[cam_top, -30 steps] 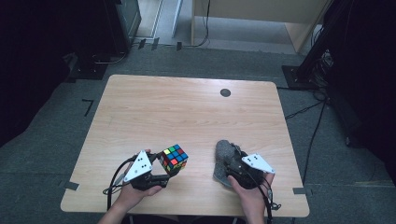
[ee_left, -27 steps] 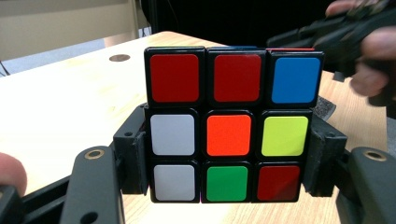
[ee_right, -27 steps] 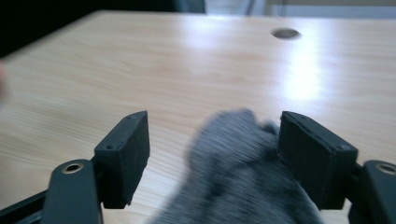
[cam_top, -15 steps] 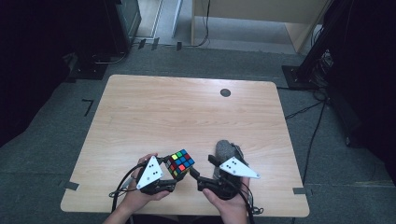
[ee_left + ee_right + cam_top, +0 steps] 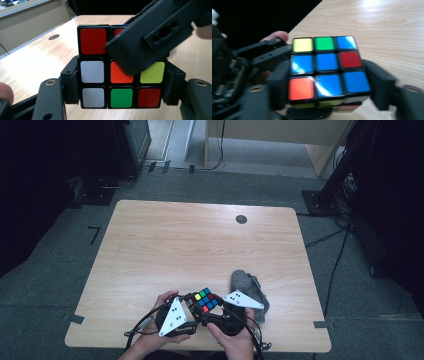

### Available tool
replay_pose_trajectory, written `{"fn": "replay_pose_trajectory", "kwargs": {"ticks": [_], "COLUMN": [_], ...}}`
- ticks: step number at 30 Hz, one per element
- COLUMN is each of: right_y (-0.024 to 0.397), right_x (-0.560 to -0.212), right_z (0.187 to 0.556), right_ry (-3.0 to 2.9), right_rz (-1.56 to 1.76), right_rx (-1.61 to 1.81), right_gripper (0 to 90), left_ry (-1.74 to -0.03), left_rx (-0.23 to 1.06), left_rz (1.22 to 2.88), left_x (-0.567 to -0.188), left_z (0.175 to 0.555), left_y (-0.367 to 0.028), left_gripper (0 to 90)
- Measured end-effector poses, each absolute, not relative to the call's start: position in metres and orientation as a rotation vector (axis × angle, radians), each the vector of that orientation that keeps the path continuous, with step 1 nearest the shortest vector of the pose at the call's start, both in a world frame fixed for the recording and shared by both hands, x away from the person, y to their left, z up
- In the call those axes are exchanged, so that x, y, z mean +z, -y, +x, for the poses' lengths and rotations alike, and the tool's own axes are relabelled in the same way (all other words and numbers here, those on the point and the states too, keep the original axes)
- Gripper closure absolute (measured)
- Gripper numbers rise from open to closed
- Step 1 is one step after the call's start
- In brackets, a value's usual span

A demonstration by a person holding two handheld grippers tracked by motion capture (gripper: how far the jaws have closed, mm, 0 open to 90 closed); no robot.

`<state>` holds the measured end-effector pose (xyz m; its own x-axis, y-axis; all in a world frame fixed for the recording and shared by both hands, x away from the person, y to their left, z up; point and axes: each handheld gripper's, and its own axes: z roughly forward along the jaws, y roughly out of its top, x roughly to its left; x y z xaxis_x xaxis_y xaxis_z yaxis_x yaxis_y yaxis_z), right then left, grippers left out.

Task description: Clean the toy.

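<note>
the puzzle cube (image 5: 204, 300) is held in the air just above the near edge of the worktop (image 5: 165, 240), between the person's two hands. the left claw (image 5: 120, 82) is clamped on the cube's lower layers, its jaws pressing the left and right faces, as the left gripper view shows. in the right gripper view the right claw (image 5: 329, 85) brackets the near layer of the cube, and its jaws have just been closing with the cube between them; the black pads appear to sit flush against both sides, so the grip looks made or all but made. the right claw (image 5: 150, 35) also crosses the upper right of the cube in the left gripper view. the colours are mixed on every face that can be seen: red, white, orange, yellow and green on one, mostly blue with yellow, green, red and orange on the other. judged from this, the pick-up and the two-handed hold are done, while the turning of layers has hardly advanced and the cube stays far from solved. a grey cloth (image 5: 248, 287) lies crumpled on the worktop just beyond the right hand (image 5: 235, 342), untouched. the left hand (image 5: 152, 337) grips its tool at the worktop's edge.
</note>
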<state>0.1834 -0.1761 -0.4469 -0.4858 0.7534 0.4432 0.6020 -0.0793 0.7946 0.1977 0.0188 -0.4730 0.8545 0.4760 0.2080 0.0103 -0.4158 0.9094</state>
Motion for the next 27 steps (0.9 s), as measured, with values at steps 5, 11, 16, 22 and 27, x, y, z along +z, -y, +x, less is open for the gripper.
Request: {"fn": "replay_pose_trajectory", "kwargs": {"ticks": [5, 11, 16, 22, 27], "right_y": [0.171, 0.166, 0.163, 0.161, 0.162], "right_x": [-0.448, -0.447, -0.451, -0.452, -0.453], "right_z": [0.180, 0.177, 0.176, 0.177, 0.178], "right_ry": [-2.009, -1.999, -2.021, -2.014, -2.020], "right_rz": [1.499, 1.477, 1.505, 1.515, 1.499], "right_rx": [1.535, 1.478, 1.449, 1.419, 1.439], "right_gripper": [34.3, 34.3, 34.3, 34.3, 31.5], "left_ry": [-0.357, -0.356, -0.339, -0.347, -0.350], "left_rx": [0.579, 0.606, 0.622, 0.598, 0.596], "left_rz": [1.957, 1.956, 1.948, 1.984, 1.983], "left_x": [-0.475, -0.473, -0.470, -0.472, -0.471], "left_z": [0.196, 0.194, 0.191, 0.194, 0.194], "left_y": [-0.015, -0.013, -0.011, -0.010, -0.013], "left_gripper": [31.6, 30.6, 29.7, 30.1, 33.5]}}
